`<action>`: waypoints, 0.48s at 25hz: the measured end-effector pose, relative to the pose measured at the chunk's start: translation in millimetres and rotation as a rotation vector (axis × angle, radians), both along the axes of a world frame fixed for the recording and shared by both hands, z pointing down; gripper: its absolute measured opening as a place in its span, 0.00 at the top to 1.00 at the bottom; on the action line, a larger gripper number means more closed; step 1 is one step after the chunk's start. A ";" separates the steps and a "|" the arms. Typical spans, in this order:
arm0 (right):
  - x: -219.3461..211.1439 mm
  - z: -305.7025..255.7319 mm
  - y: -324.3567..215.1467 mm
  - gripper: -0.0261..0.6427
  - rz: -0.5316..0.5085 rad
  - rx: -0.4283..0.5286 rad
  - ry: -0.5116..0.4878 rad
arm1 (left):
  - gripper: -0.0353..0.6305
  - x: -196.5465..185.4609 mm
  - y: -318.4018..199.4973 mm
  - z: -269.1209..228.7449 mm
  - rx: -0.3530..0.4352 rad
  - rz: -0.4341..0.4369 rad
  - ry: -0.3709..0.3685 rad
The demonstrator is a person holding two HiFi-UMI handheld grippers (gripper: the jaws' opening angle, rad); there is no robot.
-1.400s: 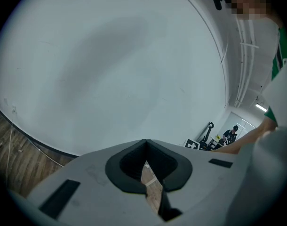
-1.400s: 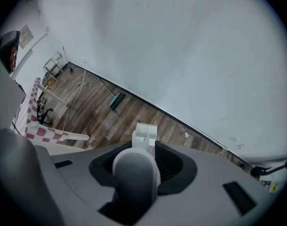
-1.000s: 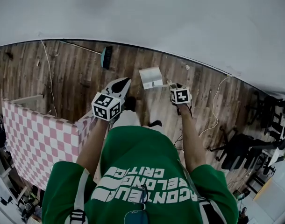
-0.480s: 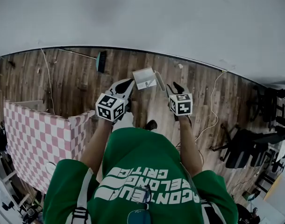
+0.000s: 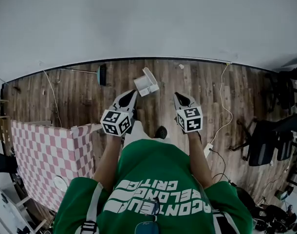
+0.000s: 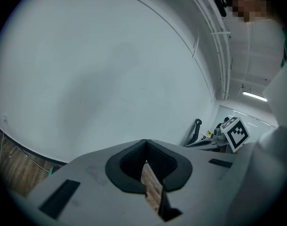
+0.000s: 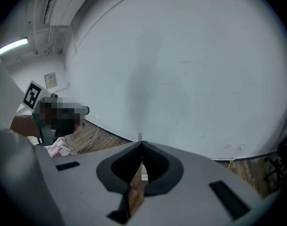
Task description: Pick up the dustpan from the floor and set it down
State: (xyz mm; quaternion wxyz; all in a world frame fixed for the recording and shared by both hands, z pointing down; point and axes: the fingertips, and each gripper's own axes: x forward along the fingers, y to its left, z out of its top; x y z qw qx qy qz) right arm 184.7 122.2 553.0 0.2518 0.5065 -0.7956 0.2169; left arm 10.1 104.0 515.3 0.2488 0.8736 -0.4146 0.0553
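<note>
White dustpan (image 5: 146, 83) located on wooden floor (image 5: 80, 94) near wall, tilted, ahead of both grippers, touched by neither. Right gripper (image 5: 178, 98): jaws just closed fully, nothing clamped between them. Left gripper (image 5: 132, 95): jaws pressed together, nothing held. Pink checkered cloth (image 5: 46, 150) seen at left.

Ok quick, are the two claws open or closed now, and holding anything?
Left claw: closed, holding nothing.
Right claw: just snapped closed, nothing between its jaws; the dustpan sits apart from both.
</note>
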 end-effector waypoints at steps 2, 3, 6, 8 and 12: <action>11.5 -2.0 16.5 0.95 0.013 0.009 -0.018 | 0.95 12.5 16.6 2.7 0.001 0.000 0.002; 17.4 -3.1 23.7 0.95 0.021 0.013 -0.031 | 0.95 18.7 24.6 4.2 -0.001 0.002 0.000; 34.8 -5.6 45.3 0.95 0.048 0.019 -0.082 | 0.95 38.4 46.1 8.8 -0.010 0.014 -0.013; 44.0 -5.6 57.9 0.95 0.058 0.020 -0.106 | 0.95 52.0 57.4 10.4 -0.013 0.029 -0.018; 50.8 -5.5 71.0 0.95 0.037 0.025 -0.126 | 0.96 74.9 70.0 4.2 0.003 0.057 -0.015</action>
